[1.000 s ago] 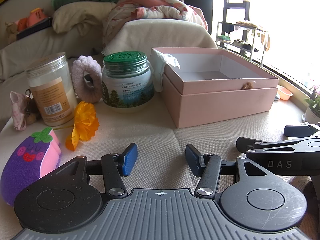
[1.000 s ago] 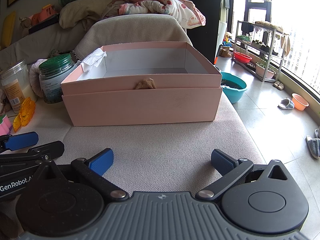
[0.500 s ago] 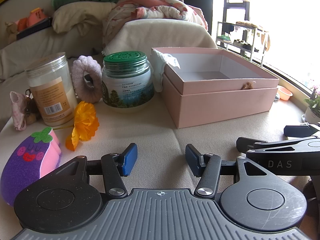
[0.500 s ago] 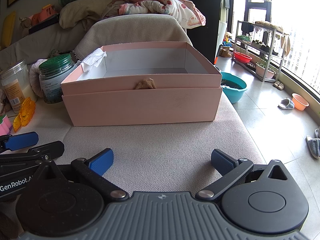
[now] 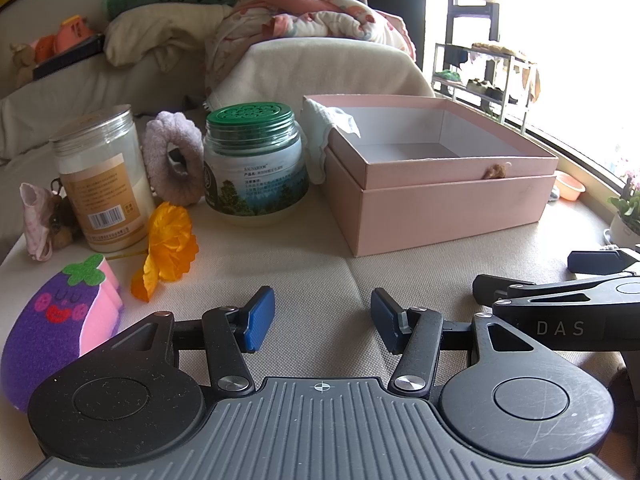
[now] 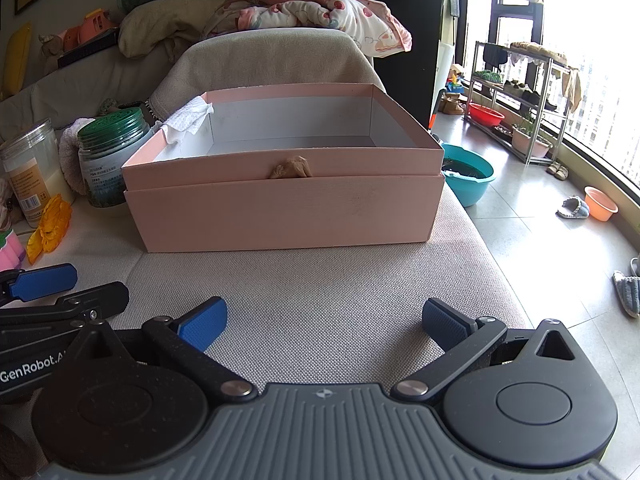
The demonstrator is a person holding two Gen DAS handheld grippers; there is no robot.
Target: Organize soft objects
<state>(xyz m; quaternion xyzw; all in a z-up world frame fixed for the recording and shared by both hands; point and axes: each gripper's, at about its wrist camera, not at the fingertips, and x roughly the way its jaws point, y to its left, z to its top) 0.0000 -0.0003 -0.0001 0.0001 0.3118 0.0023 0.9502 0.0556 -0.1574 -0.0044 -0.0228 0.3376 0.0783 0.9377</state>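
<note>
Both tools rest low over the beige cloth-covered counter with nothing between their pads: the left tool is partly spread, the right tool spread wide, so nothing soft has been picked up yet. Nearest, at the counter's left edge, lies the purple eggplant plush; it sits close to that edge, and a clumsy sideways nudge could push it off. Just beyond it is the orange fabric flower, touching the base of the clear jar; dragging the flower out rather than lifting it could tip that tall jar. Farther back the fuzzy lilac ring stands wedged between the clear jar and the green-lidded jar, so a tool reaching in spread wide would likely strike one of them. The open pink box, standing in its own lid toward the counter's far right, looks like the place for the soft things; a white tissue drapes over its far left corner and a brown scrap pokes out at the front rim, and either could snag a tool coming over the wall.
</note>
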